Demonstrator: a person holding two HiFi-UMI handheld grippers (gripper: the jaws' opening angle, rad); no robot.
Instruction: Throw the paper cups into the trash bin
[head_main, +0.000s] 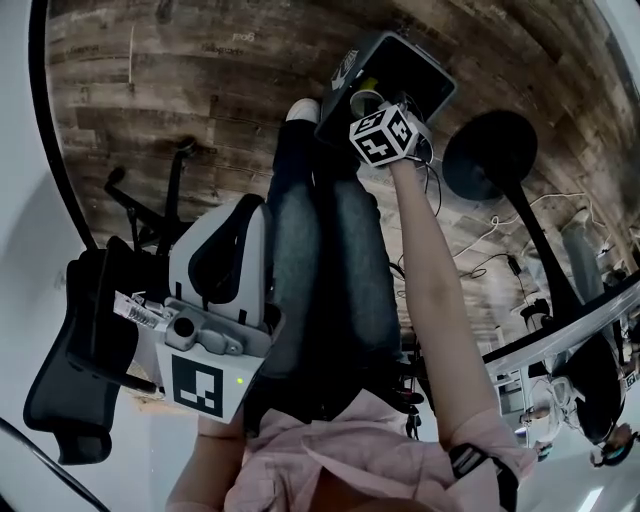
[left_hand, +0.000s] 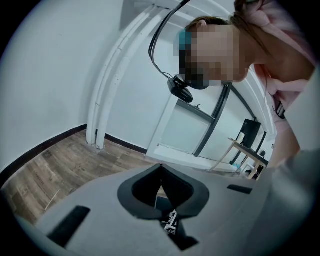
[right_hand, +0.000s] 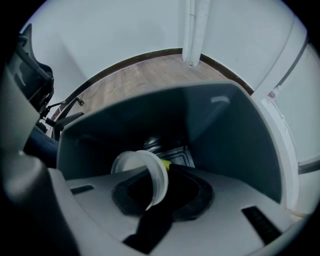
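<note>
As right gripper (right_hand: 160, 191) pinches cup (right_hand: 142, 167), bin (right_hand: 220, 135) sits beneath

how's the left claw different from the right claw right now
The right claw is shut on a paper cup, while the left claw is shut with nothing in it. The right claw reaches out over the open trash bin, and the left claw sits close to the person's body, pointing up toward them. Both have the same grey build.
</note>
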